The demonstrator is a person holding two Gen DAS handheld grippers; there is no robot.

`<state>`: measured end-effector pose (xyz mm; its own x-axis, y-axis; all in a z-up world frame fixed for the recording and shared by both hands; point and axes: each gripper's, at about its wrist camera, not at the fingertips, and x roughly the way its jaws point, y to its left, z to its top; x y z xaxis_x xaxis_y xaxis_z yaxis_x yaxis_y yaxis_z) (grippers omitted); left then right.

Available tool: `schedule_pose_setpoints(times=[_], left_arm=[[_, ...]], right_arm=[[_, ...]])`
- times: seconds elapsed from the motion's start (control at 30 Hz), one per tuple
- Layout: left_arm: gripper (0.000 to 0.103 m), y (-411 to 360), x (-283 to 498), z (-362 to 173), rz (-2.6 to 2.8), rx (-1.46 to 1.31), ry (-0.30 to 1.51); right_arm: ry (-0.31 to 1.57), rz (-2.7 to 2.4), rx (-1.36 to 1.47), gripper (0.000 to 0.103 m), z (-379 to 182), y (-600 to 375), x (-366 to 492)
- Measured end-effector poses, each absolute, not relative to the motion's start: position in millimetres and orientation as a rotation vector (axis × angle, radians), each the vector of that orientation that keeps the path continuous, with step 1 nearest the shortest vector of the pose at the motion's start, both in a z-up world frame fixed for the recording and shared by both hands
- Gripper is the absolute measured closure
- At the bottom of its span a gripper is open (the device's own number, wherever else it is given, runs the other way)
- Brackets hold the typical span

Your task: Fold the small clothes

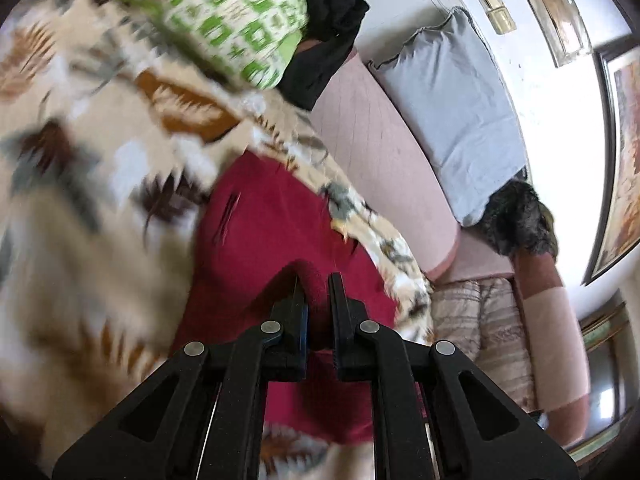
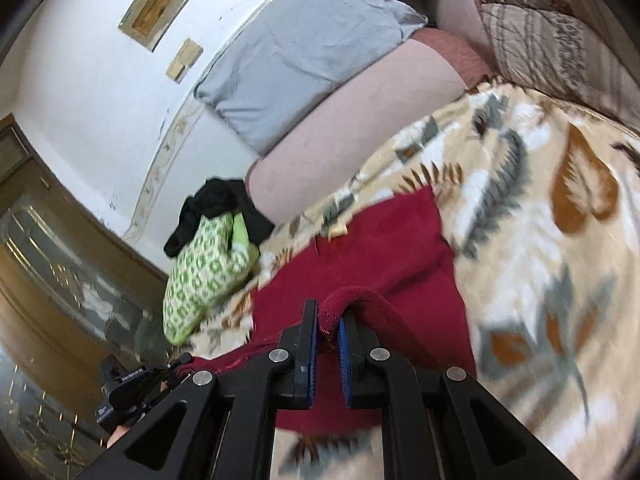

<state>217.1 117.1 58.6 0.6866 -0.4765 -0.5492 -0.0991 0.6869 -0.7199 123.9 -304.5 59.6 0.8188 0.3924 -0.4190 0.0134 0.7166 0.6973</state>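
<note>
In the left wrist view, a leaf-print blanket (image 1: 80,184) in cream, grey and rust fills the left side, blurred. At the top lies a green-and-white checked garment (image 1: 212,12) with a black cloth (image 1: 332,32) just beside it on its right. Below them, in the middle, the red cloth (image 1: 272,232) lies on the blanket: deep crimson, plain, with a soft nubby weave and a short dark crease near its upper left. A thick rolled edge of it rises into the left gripper (image 1: 318,280), whose jaws are pinched together on that fold. To the right come a pink bolster (image 1: 384,160), a grey pillow (image 1: 452,112) leaning on the white wall, and a dark furry thing (image 1: 516,216) at the pillow's foot.

In the right wrist view, the far left shows a wooden door and glossy floor, and low down the left gripper (image 2: 136,388) seen from the side, with red cloth running to it. The checked garment (image 2: 204,268) and black cloth (image 2: 216,208) sit at the blanket's left end. In the middle the red cloth (image 2: 360,248) spreads flat towards the bolster (image 2: 320,152), its far edge straight, its near hem lifted as a rounded loop. The right gripper (image 2: 328,308) is closed on that hem between blue pads (image 2: 346,340). The blanket (image 2: 552,240) covers the right side.
</note>
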Motion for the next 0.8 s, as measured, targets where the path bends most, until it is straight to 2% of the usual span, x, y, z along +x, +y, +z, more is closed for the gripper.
schedule_pose_setpoints(times=[0.23, 0.47, 0.53, 0.57, 0.6, 0.67, 0.73, 0.8], left_arm=[[0.096, 107.6, 322.7, 43.7, -0.17, -0.662, 0.83], [0.095, 78.1, 391.6, 8.6, -0.151, -0.494, 0.887], [0.084, 71.4, 396.8, 3.7, -0.163, -0.448, 0.913], [0.072, 70.1, 398.2, 3.0, -0.179, -0.441, 0.923], [0.065, 70.9, 397.6, 4.4, -0.2, -0.443, 0.919], [0.048, 75.8, 392.4, 11.2, -0.187, -0.454, 0.884], [0.04, 88.0, 383.9, 20.7, -0.164, -0.495, 0.838], [0.04, 102.1, 373.4, 28.5, -0.113, -0.538, 0.794]], right_arm=[[0.596, 0.212, 0.667, 0.094, 51.3, -304.1, 246.0], [0.639, 0.203, 0.633, 0.094, 23.6, -310.8, 323.1], [0.678, 0.155, 0.671, 0.091, 9.8, -316.0, 335.2], [0.692, 0.157, 0.712, 0.081, 3.6, -319.7, 336.3], [0.691, 0.165, 0.747, 0.065, -0.7, -323.0, 335.4], [0.649, 0.174, 0.795, 0.054, -4.0, -329.9, 325.8], [0.611, 0.168, 0.797, 0.054, -3.2, -333.7, 312.0], [0.593, 0.152, 0.788, 0.054, -3.1, -335.1, 299.3]])
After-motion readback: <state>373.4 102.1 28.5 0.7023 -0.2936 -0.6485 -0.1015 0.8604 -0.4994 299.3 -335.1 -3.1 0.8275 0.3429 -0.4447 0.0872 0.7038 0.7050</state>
